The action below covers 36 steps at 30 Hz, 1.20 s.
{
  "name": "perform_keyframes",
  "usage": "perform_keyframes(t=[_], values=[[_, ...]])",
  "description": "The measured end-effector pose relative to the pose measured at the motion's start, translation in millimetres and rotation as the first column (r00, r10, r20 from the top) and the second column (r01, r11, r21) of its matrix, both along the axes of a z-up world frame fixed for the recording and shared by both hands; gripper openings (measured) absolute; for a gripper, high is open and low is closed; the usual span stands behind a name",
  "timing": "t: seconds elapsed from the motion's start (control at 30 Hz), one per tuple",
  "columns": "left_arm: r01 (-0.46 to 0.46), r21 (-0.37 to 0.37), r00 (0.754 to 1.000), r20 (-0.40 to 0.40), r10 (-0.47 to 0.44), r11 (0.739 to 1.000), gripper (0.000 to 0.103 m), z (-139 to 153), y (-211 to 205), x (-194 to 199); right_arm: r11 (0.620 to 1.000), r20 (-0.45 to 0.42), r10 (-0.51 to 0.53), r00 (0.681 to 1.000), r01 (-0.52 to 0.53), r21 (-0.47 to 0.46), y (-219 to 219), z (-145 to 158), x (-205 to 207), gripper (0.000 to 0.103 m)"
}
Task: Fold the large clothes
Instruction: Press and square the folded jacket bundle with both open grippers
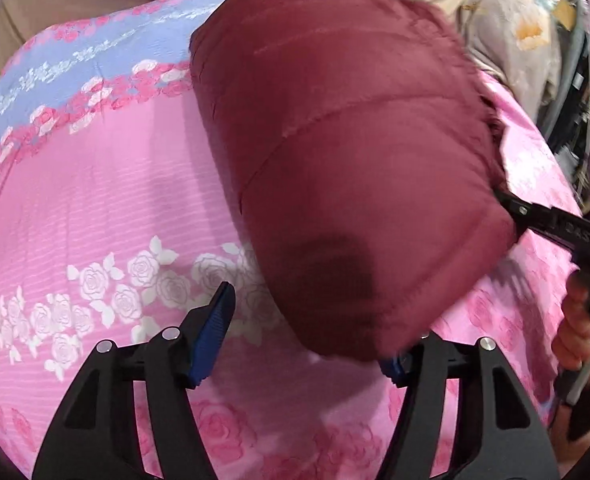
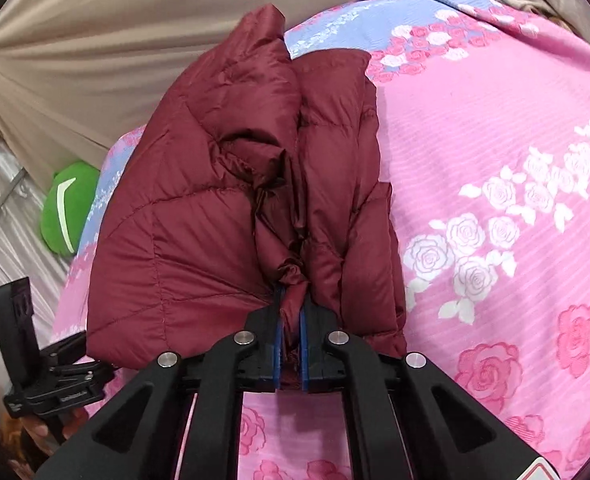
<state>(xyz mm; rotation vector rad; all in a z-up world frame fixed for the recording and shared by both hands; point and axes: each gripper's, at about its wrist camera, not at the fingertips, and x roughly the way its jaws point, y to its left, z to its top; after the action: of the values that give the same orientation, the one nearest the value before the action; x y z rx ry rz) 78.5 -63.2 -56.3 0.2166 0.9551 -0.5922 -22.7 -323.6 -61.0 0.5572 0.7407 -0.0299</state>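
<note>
— Where's the jacket (image 2: 215, 184)?

— Lying folded on the bedsheet (image 2: 475, 140), pink with white and pink roses and a blue band further up. Dark red, quilted, puffy. In the right wrist view, doubled over on itself with a deep crease down the middle, sitting left of centre on the sheet, its near edge close to the camera.

— And the right gripper (image 2: 291, 320)?

— Clamped nearly closed on a bunched pinch of the jacket's near edge. Blue pads (image 2: 303, 336) pressed in on the fabric from both sides, a thin red strip showing between them. Seen from the left wrist view too, coming in from the right side with its tip buried in the jacket (image 1: 355, 160), a hand (image 1: 579, 320) wrapped round its handle.

— Left gripper (image 1: 307, 336)?

— Jaws standing partly apart, well short of a grip. Left pad (image 1: 215, 332) clear of the cloth, over the bare sheet (image 1: 95, 200). Right pad mostly hidden under the jacket's rounded near corner; touching or not, cannot tell. Nothing pinched between the two.

— Anything else around?

— Beige draped cloth (image 2: 95, 60) behind the bed, a green cushion (image 2: 69, 208) at the far left edge, and the left gripper (image 2: 51, 376) low at the left in the right wrist view
</note>
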Motion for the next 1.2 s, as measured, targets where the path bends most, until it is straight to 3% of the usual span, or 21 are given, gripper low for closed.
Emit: perform_keyframes(t=[0.07,0.17,0.23,0.3,0.4,0.57,0.6,0.63,0.67,0.73,0.8,0.83,0.93,1.0,1.1,1.2], values=[[0.041,-0.034,0.999,0.030,-0.040,0.999,0.061,22,14,-11,1.000,0.014,-0.013,1.000,0.013,0.005,-5,16,-10,0.009],[0.065,-0.080,0.995,0.078,-0.059,0.995,0.063,53,30,-22,0.997,0.096,-0.053,0.994,0.058,-0.047,-12,52,-24,0.024],[0.061,-0.153,0.993,0.106,-0.045,0.986,0.074,74,37,-24,0.995,0.147,-0.057,0.987,0.069,-0.077,-15,76,-22,0.039],[0.056,-0.204,0.992,0.123,-0.031,0.977,0.075,88,33,-19,0.996,0.195,-0.024,0.981,0.040,-0.078,-16,95,-9,0.051],[0.032,-0.238,0.989,0.146,0.003,0.971,0.075,99,16,-4,0.993,0.198,0.003,0.980,0.020,-0.114,-13,108,32,0.056],[-0.017,-0.185,0.984,0.173,0.050,0.983,0.075,90,-26,25,0.996,0.085,-0.012,0.996,0.019,-0.081,-13,85,105,0.054],[-0.023,-0.173,0.985,0.162,0.052,0.985,0.075,88,-31,29,0.995,0.058,-0.024,0.998,0.029,-0.096,-12,80,115,0.028],[-0.032,-0.164,0.988,0.146,0.057,0.986,0.075,84,-36,33,0.994,0.050,-0.017,0.999,0.023,-0.105,-12,77,119,0.010],[-0.036,-0.162,0.990,0.127,0.057,0.986,0.074,79,-41,37,0.996,0.076,-0.002,0.997,0.009,-0.092,-10,80,117,0.005],[-0.046,-0.140,0.992,0.111,0.062,0.989,0.073,70,-48,43,0.996,0.201,-0.007,0.980,0.025,-0.088,-12,96,95,0.004],[-0.050,-0.116,0.992,0.112,0.063,0.992,0.074,63,-54,44,0.991,0.259,-0.031,0.965,0.063,-0.116,-17,106,77,0.004],[-0.046,-0.107,0.992,0.110,0.057,0.993,0.074,59,-57,45,0.990,0.244,-0.049,0.969,0.080,-0.119,-21,103,78,0.004],[-0.026,-0.081,0.990,0.136,0.037,0.996,0.078,50,-70,47,0.994,0.043,-0.085,0.995,0.088,-0.072,-42,49,109,0.003],[-0.016,-0.046,0.983,0.185,0.024,0.999,0.078,49,-83,44,0.995,0.016,-0.089,0.996,0.090,-0.042,-50,21,120,0.001],[-0.033,-0.006,0.981,0.189,0.034,0.999,0.081,42,-92,46,0.990,-0.007,-0.105,0.994,0.104,-0.100,-44,27,121,0.003],[-0.038,0.003,0.982,0.183,0.036,0.999,0.081,38,-89,48,0.979,0.024,-0.156,0.987,0.158,-0.126,-38,53,95,0.009]])
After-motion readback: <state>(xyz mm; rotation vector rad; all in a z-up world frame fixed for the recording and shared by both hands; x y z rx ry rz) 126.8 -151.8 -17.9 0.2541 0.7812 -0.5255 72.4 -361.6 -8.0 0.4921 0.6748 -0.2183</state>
